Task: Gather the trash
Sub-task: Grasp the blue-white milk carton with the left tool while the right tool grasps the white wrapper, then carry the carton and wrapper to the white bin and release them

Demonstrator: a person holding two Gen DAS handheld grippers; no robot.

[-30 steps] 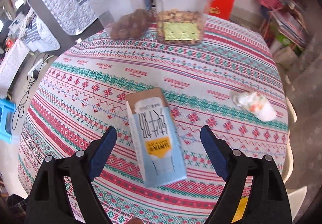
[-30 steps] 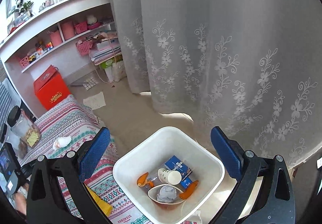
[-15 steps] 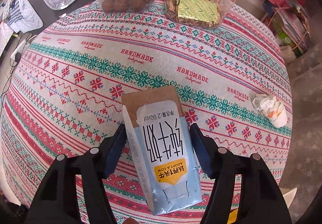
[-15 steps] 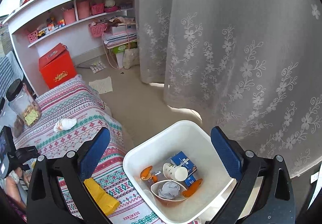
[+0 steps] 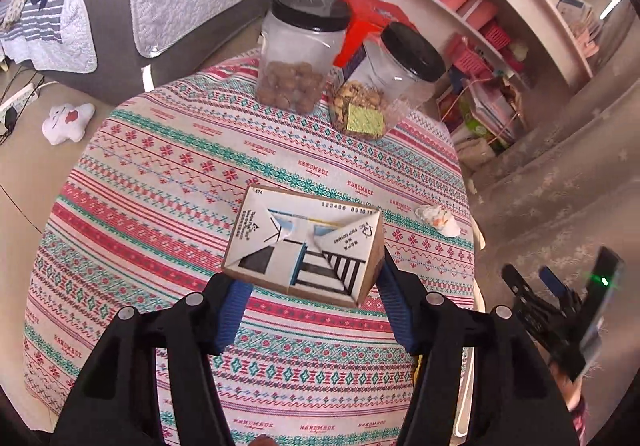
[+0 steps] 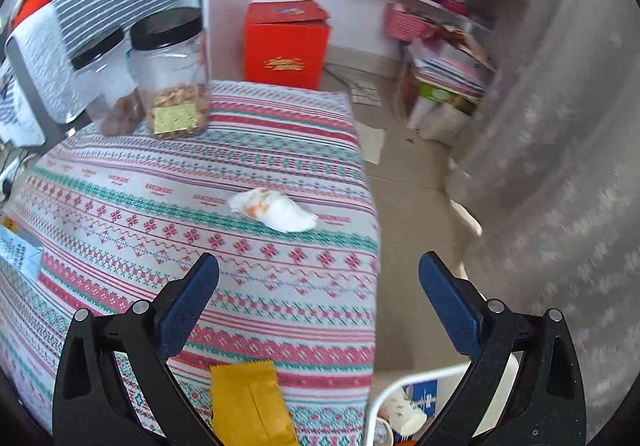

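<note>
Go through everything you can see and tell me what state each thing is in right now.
left gripper: shut on milk carton
milk carton: lifted off the table
right gripper: open, holding nothing
crumpled tissue: lying on the tablecloth
yellow wrapper: flat at the table edge
two jars: upright, lids on
white bin: holding trash

Open cloth (image 6: 248,266) lies before the crumpled tissue (image 6: 276,209); two jars (image 6: 168,73) crowd the far edge
</note>
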